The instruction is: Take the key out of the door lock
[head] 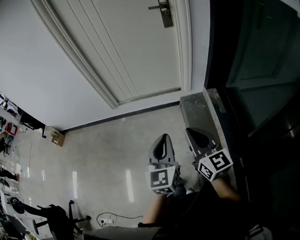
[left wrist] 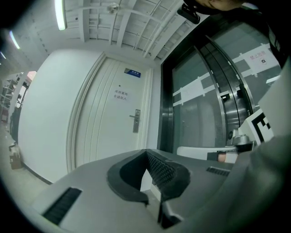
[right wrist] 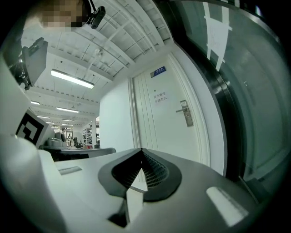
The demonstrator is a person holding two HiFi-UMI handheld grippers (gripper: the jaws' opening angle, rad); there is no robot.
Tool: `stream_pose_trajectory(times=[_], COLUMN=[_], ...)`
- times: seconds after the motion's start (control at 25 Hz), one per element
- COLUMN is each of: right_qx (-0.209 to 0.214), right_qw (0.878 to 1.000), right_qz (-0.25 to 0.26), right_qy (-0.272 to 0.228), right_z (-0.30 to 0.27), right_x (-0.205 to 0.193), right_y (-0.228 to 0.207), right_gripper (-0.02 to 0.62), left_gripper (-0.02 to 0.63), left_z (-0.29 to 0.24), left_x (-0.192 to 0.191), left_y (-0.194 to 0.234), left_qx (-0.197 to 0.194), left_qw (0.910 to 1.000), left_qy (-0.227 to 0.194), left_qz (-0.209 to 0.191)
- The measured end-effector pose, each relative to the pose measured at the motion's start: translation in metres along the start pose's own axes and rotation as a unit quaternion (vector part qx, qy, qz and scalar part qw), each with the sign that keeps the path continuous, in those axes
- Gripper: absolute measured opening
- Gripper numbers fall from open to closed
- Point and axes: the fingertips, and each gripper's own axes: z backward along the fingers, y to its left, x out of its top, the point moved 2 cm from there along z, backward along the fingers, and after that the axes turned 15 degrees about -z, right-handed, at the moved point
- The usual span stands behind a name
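A white panelled door (head: 136, 51) stands shut ahead, with a metal lock plate and lever handle (head: 165, 13) near its right edge. That lock plate (left wrist: 136, 120) shows small and far in the left gripper view, and the same lock plate (right wrist: 186, 113) in the right gripper view. No key can be made out at this distance. My left gripper (head: 164, 138) and right gripper (head: 193, 132) are held side by side low over the floor, well short of the door. Both point at it, shut and empty: left gripper (left wrist: 146, 153), right gripper (right wrist: 141, 152).
A dark glass wall (head: 262, 70) runs along the right, with a grey stone ledge (head: 199, 112) at its foot. A small cardboard box (head: 57, 137) sits by the wall at left. A power strip with cable (head: 108, 219) and a chair base (head: 56, 218) lie behind.
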Motion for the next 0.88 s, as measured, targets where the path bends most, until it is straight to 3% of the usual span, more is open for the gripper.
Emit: stream_pose_trajectory(times=[0.48,0.88], right_qx=[-0.055,-0.071], right_qw=[0.998,0.997], right_qz=[-0.003,-0.006], right_qy=[-0.012,0.001], right_z=[-0.129,-0.195], right_x=[0.012,0.017], right_y=[-0.037,-0.077], right_gripper=[0.002,0.002], left_gripper=[0.000,0.000], left_z=[-0.106,-0.175], left_x=[-0.008,-0.025], left_y=[0.084,0.107], left_qx=[-0.026,-0.041], left_qw=[0.9996,0.9990], left_qy=[-0.008,0.010], left_qz=[0.005,0.011])
